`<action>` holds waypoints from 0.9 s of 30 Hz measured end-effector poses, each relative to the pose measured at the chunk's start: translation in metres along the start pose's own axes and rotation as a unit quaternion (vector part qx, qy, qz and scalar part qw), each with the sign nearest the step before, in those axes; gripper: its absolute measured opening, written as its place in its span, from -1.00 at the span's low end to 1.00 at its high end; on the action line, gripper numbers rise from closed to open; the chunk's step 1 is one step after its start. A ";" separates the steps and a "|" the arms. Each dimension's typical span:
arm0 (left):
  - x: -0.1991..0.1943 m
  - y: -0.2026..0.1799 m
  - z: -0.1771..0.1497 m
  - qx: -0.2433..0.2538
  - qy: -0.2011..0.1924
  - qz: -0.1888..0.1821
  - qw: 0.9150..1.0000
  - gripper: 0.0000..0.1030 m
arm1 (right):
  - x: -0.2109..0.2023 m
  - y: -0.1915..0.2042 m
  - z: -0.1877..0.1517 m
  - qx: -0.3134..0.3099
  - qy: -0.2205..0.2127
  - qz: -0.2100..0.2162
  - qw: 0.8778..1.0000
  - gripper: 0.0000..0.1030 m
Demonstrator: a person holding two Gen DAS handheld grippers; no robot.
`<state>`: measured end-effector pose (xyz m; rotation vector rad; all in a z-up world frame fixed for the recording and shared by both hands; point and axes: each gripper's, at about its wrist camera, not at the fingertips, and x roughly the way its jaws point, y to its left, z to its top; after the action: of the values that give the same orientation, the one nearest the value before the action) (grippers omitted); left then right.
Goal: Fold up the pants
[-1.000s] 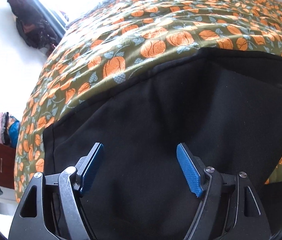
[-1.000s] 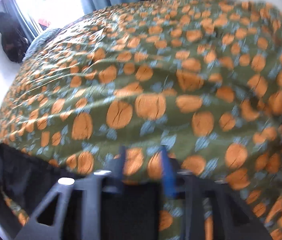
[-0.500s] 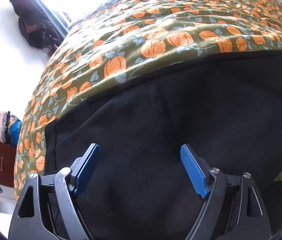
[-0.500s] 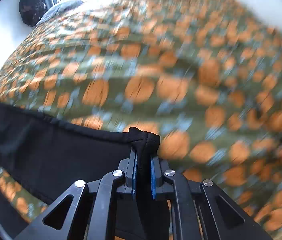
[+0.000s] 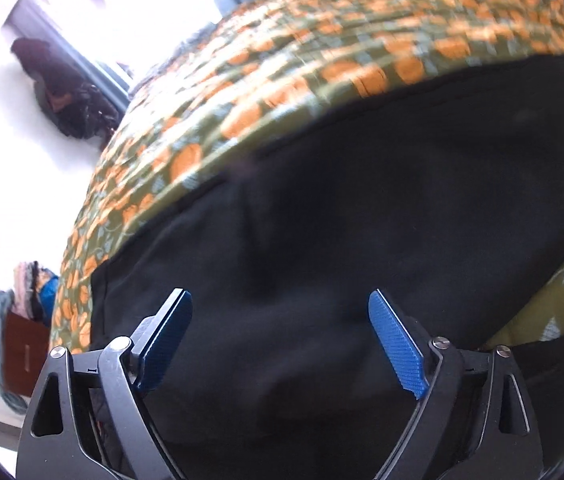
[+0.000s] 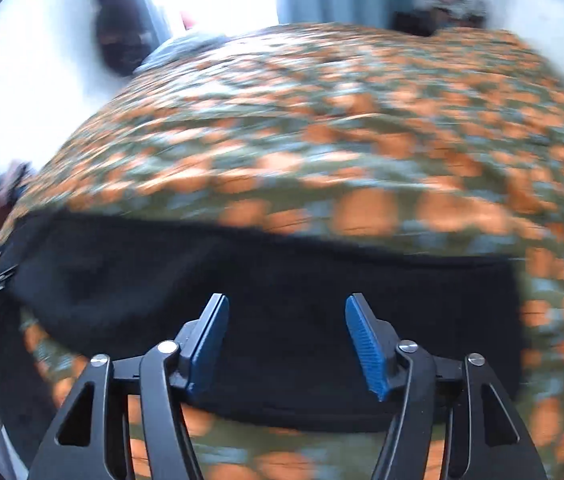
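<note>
Black pants [image 6: 266,280] lengthwise across pumpkin-print bedspread [image 6: 322,140]

We note open bedspread [image 6: 362,140] beyond the black pants [image 6: 282,280], free for passage. At the bed's left edge, a clothes pile [image 5: 30,292] and dark bag [image 5: 70,96] obstruct.

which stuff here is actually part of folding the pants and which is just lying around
Part of the job:
- black pants
- left gripper, opening, nothing gripped
- right gripper, opening, nothing gripped

Just lying about:
- pumpkin-print bedspread
- dark bag by the window
- clothes pile
</note>
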<state>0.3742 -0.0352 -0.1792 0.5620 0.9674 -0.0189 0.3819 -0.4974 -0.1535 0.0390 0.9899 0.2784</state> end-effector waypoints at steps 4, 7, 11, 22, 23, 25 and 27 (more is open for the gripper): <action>-0.012 0.015 0.006 -0.042 0.014 -0.022 0.999 0.72 | 0.058 0.031 -0.019 -0.006 0.079 -0.009 0.997 0.20; -0.054 0.020 -0.006 -0.066 -0.022 -0.057 0.996 0.75 | 0.031 0.037 -0.027 -0.014 0.047 -0.071 0.996 0.20; -0.110 -0.017 -0.036 -0.062 -0.057 -0.107 0.991 0.81 | -0.053 0.071 -0.062 -0.023 -0.033 -0.032 0.999 0.33; -0.134 -0.113 -0.100 -0.065 0.029 -0.224 0.972 0.81 | -0.119 0.059 -0.238 0.120 0.018 -0.067 0.990 0.52; -0.133 -0.101 -0.102 -0.071 0.034 -0.212 0.974 0.81 | -0.132 0.042 -0.251 0.154 0.013 -0.094 0.984 0.52; -0.134 -0.080 -0.111 -0.090 0.039 -0.187 0.978 0.81 | -0.159 0.003 -0.270 0.247 -0.012 -0.114 0.962 0.52; -0.130 -0.046 -0.119 -0.130 0.049 -0.175 0.975 0.81 | -0.180 -0.016 -0.282 0.312 -0.044 -0.105 0.943 0.52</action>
<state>0.1947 -0.0498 -0.1496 0.1470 1.1358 -0.1777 0.0586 -0.5837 -0.1636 0.5168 0.9506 -0.2400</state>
